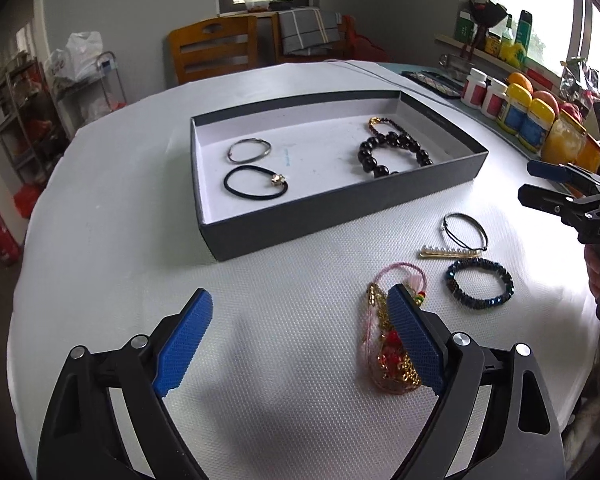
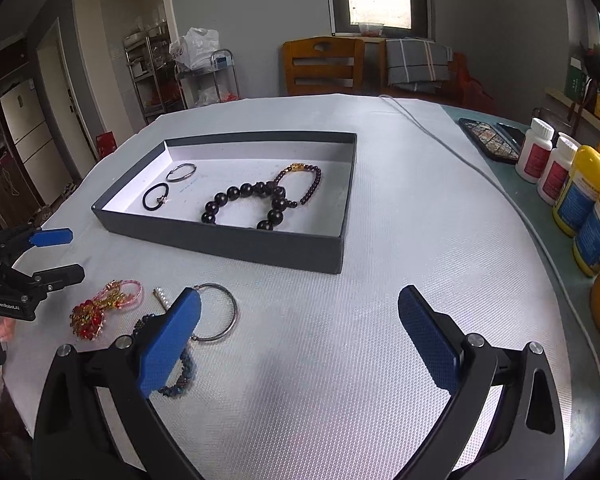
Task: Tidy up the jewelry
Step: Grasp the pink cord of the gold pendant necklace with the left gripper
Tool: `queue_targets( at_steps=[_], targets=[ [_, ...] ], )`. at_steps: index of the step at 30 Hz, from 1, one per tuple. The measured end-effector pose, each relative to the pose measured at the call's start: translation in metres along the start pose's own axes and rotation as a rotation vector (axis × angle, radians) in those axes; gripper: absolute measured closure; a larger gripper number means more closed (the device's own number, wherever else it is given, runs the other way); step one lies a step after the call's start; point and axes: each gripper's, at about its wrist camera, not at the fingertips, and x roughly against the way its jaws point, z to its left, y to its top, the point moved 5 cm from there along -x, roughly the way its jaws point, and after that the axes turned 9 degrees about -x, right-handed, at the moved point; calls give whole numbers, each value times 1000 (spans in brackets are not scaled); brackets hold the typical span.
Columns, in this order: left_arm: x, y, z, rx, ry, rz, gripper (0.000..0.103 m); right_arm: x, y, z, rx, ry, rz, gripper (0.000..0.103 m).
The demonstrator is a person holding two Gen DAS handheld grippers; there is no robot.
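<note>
Currently: loose jewelry lies on the counter point(image 1: 120, 200) near the tray; both sets of fingers are spread wide and hold nothing.

The red-and-gold chain cluster point(image 1: 384, 344) lies just beside the left gripper point(image 1: 300, 344), against the outer face of its right-hand pad, not between the pads; its long axis runs near-to-far. By judgement, the left gripper is the nearer one and must shift right to straddle it. The right gripper point(image 2: 300, 344) has the blue bead bracelet point(image 2: 180, 376) and thin bangle point(image 2: 216, 312) behind its left-hand pad. The grey tray point(image 1: 340, 224) lies farther off, already containing black bead bracelets point(image 1: 392, 152), a hair tie point(image 1: 256, 184) and a ring point(image 1: 248, 150).
</note>
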Motion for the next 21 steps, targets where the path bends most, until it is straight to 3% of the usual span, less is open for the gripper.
queue_targets(
  at_steps=[4, 7, 11, 14, 16, 21],
  targets=[
    [-8, -2, -5, -11, -40, 20, 26, -1, -8, 7, 30, 28, 14, 6],
    [-9, -5, -6, -7, -54, 20, 28, -1, -11, 12, 56, 27, 19, 6],
    [-10, -7, -9, -14, -79, 26, 41, -2, -16, 20, 89, 34, 26, 6],
    [-10, -7, -13, -26, -98, 25, 45, -5, -19, 23, 110, 29, 30, 18],
    [-11, -7, -15, -35, -103, 26, 51, -8, -21, 24, 115, 23, 41, 32],
    [-15, -8, -18, -38, -118, 34, 61, -13, -26, 27, 122, 35, 72, 47]
  ],
)
